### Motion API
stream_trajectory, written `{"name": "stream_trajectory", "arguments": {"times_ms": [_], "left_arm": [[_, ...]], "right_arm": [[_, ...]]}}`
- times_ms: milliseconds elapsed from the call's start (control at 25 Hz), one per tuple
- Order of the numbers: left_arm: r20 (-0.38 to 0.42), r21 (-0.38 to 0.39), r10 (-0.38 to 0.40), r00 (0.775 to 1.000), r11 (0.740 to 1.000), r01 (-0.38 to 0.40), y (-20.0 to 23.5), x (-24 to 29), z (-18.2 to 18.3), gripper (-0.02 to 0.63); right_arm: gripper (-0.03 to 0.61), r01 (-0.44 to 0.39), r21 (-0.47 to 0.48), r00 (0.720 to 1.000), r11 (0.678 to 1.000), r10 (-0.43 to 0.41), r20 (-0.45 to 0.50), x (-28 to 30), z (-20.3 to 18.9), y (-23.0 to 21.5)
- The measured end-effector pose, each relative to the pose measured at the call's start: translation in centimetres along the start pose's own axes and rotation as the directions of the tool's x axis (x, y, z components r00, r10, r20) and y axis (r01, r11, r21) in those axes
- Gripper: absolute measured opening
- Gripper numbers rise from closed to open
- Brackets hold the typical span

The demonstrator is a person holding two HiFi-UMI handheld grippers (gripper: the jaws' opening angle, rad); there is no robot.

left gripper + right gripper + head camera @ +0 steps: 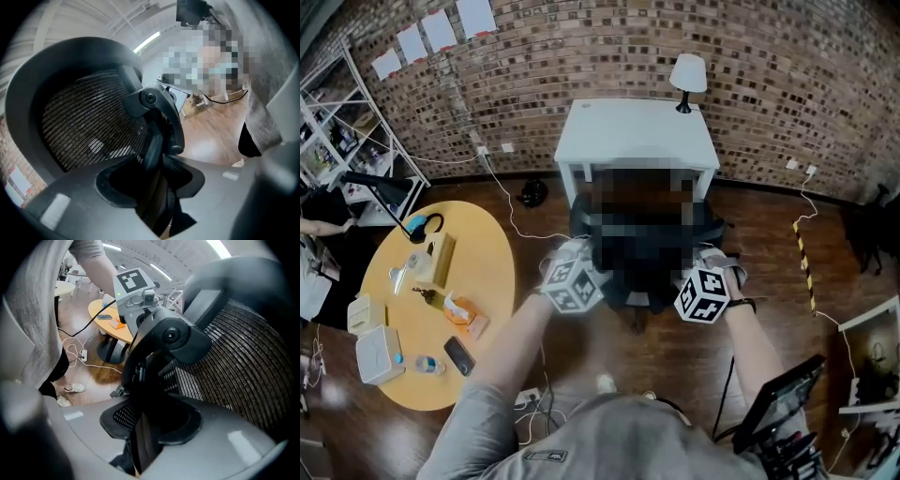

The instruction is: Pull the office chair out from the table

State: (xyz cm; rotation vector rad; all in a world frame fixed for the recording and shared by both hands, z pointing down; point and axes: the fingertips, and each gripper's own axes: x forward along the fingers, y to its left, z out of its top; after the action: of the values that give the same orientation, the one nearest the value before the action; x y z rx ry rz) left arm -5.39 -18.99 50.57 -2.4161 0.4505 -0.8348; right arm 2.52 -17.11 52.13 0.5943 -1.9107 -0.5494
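Head view: we look steeply down from over the person, with the office chair (581, 225) at mid-frame, well below.
Left gripper view: we sit close against the chair's mesh back, tilted up toward the ceiling.
Right gripper view: equally close, with the mesh at frame right.
Shared: the chair in all three views; the yellow table (478, 272) also shows in the right gripper view (123, 333).

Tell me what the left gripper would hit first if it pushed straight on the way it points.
The office chair: a dark strut of its frame already sits between the jaws of the left gripper. Just behind it seems to be the mesh back, though depth is unclear.
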Motion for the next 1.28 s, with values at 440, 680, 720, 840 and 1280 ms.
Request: {"name": "stream_trajectory", "arguments": {"times_ms": [440, 680, 720, 840, 1280], "left_arm": [[-0.034, -0.030, 0.037, 0.999, 0.999, -0.038, -4.5, -0.8, 4.2, 0.164], [-0.038, -0.032, 0.042, 0.998, 0.999, -0.043, -6.7, -1.5, 5.7, 0.164], [-0.036, -0.030, 0.041, 0.999, 0.999, -0.042, -7.0, -1.6, 5.9, 0.164], [-0.033, -0.029, 0.039, 0.999, 0.999, -0.040, -8.1, -2.3, 6.0, 0.164], [0.006, -0.009, 0.032, 0.999, 0.999, -0.032, -10.0, -4.4, 6.8, 0.164]], "right_arm": [[0.129, -0.002, -0.048, 0.999, 0.999, 0.004, 0.048, -4.6, -1.7, 3.4], [0.129, -0.005, -0.056, 0.999, 0.998, 0.008, 0.053, -6.5, -2.2, 5.1], [0.129, -0.003, -0.055, 0.999, 0.998, 0.006, 0.053, -6.7, -2.2, 5.4], [0.129, -0.001, -0.055, 0.999, 0.998, 0.004, 0.054, -7.1, -1.9, 6.5], [0.130, 0.017, -0.028, 0.999, 0.999, -0.016, 0.028, -8.9, -0.6, 8.9]]}}
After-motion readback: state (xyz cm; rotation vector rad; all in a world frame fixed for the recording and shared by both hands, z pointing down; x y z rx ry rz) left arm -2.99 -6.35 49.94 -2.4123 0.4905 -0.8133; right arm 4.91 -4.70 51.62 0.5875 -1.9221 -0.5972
